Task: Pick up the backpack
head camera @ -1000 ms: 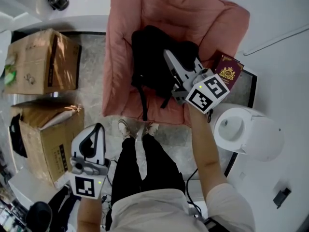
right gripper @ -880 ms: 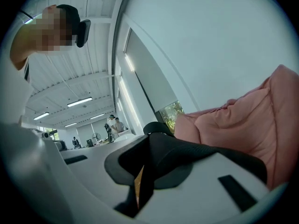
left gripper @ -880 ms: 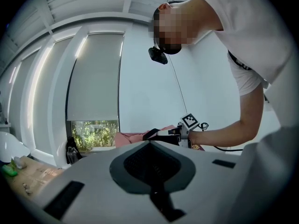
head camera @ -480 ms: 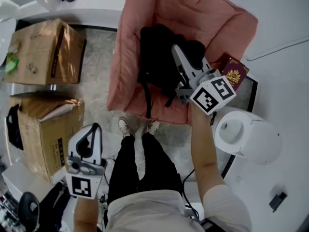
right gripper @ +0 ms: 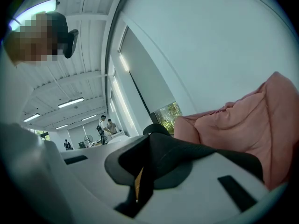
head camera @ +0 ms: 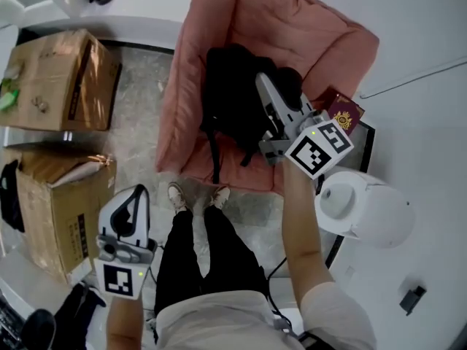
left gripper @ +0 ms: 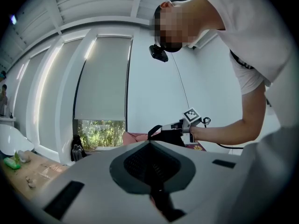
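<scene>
A black backpack [head camera: 230, 93] lies on the seat of a pink armchair [head camera: 292, 28]. My right gripper [head camera: 263, 82] reaches over the bag from the right and is shut on its top strap [right gripper: 196, 155]. The black webbing runs out between the closed jaws in the right gripper view [right gripper: 149, 143]. In the left gripper view the backpack [left gripper: 170, 135] hangs below that gripper in the distance. My left gripper [head camera: 135, 193] is held low at the left, away from the chair, jaws together with nothing in them [left gripper: 150, 146].
Two cardboard boxes [head camera: 62, 86] [head camera: 51, 203] stand on the floor at the left. A maroon booklet [head camera: 344, 113] lies on a dark side table beside the chair. A white round appliance [head camera: 361, 206] sits at the right. The person's shoes [head camera: 193, 195] are just in front of the chair.
My right gripper keeps its grip on the strap and has lifted slightly. My left gripper has drifted toward the lower left of the head view.
</scene>
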A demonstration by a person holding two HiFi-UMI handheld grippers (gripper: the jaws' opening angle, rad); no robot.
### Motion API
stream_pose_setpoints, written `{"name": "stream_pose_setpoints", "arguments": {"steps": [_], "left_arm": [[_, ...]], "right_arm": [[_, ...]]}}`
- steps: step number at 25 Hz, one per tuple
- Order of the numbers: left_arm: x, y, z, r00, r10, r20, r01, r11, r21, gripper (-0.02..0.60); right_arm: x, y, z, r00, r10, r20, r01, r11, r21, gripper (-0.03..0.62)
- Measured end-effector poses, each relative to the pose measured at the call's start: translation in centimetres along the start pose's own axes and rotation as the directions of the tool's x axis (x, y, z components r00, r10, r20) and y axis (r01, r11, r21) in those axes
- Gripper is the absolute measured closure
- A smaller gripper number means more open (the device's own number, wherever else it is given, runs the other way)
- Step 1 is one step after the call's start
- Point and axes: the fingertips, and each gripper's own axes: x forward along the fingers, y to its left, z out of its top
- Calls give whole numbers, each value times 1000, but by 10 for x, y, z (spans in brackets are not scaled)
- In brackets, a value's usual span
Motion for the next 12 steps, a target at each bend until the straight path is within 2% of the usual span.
{"name": "stream_pose_setpoints", "arguments": {"steps": [4, 8, 12], "left_arm": [[3, 0, 0, 1000, -12, 22, 12, 1000, -7, 571], [-9, 14, -1, 1000, -5, -6, 5, 1000, 3, 571], [-23, 28, 14, 1000, 4, -21, -3, 999, 40, 571]], "right_arm": [[1, 8, 6, 1000, 5, 3, -5, 1000, 14, 559], [1, 14, 15, 1000, -6, 17, 6, 1000, 5, 559], [0, 22, 30, 1000, -12, 29, 12, 1000, 8, 559]]}}
